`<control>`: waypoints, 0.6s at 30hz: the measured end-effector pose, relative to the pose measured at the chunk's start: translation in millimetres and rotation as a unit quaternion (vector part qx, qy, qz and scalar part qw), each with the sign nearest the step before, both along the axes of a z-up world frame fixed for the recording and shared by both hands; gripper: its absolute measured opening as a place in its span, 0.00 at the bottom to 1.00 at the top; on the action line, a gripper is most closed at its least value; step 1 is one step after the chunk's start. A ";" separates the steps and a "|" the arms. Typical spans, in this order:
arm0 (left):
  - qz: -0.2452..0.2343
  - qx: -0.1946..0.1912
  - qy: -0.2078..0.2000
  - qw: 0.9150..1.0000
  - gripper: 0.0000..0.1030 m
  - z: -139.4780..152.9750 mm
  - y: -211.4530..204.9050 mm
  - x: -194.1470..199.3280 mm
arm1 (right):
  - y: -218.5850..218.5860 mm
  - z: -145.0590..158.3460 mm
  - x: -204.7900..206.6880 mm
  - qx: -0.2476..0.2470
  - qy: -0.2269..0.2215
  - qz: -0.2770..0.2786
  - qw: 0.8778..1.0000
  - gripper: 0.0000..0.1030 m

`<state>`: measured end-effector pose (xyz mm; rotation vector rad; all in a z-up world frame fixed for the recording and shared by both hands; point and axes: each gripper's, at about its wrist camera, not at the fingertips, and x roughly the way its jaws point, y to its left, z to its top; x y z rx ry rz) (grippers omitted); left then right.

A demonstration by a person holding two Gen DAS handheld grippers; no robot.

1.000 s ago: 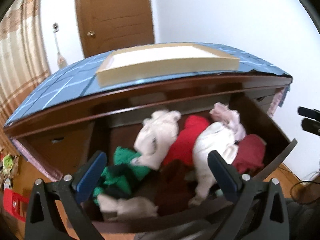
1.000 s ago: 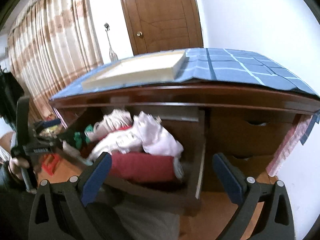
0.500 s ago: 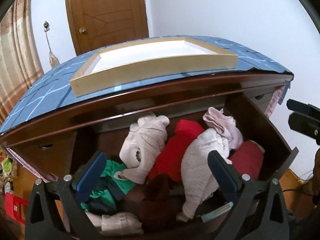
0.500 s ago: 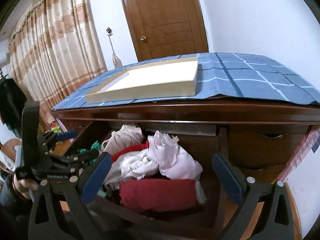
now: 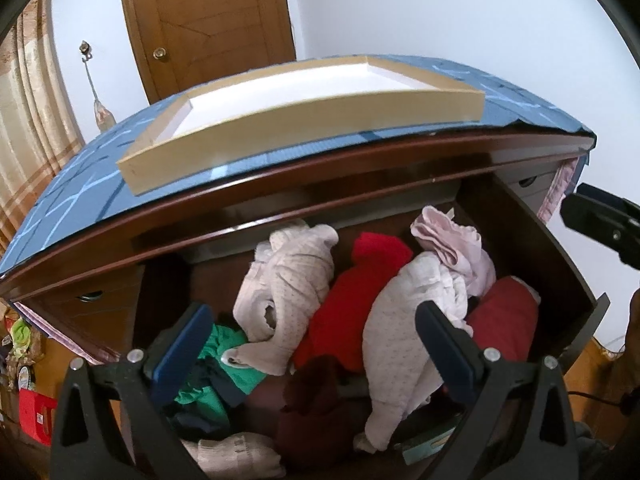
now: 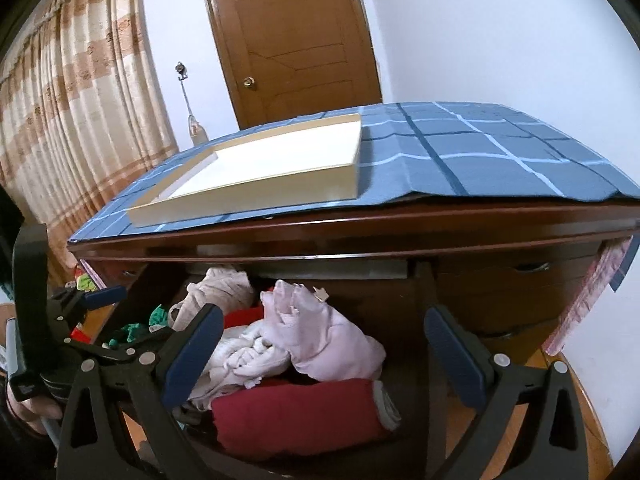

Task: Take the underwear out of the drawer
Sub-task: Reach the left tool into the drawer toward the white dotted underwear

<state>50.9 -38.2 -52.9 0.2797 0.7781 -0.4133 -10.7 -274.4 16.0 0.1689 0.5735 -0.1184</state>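
The drawer (image 5: 560, 280) stands open, full of clothes (image 5: 360, 312); both tongs, left (image 5: 312, 348) and right (image 6: 324, 348), hover wide and empty (nothing removed yet).

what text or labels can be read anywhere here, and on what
None can be read.
Red box on the floor: a small white label, too blurred to read.
Left gripper, seen from the right wrist: a pale mark low on its handle, too small to read.
Tray, cloth, clothes in the drawer: no print.
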 end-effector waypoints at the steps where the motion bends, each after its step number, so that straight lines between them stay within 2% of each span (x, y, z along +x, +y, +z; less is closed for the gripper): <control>1: -0.001 0.001 0.002 1.000 1.00 -0.9 -1.7 0.7 | -2.2 -0.5 -0.9 0.005 -0.002 -0.002 1.000 0.99; 18: -0.010 0.017 0.026 0.999 1.00 -11.2 -18.7 14.4 | -8.3 -3.9 4.2 -0.019 -0.007 -0.021 1.000 0.99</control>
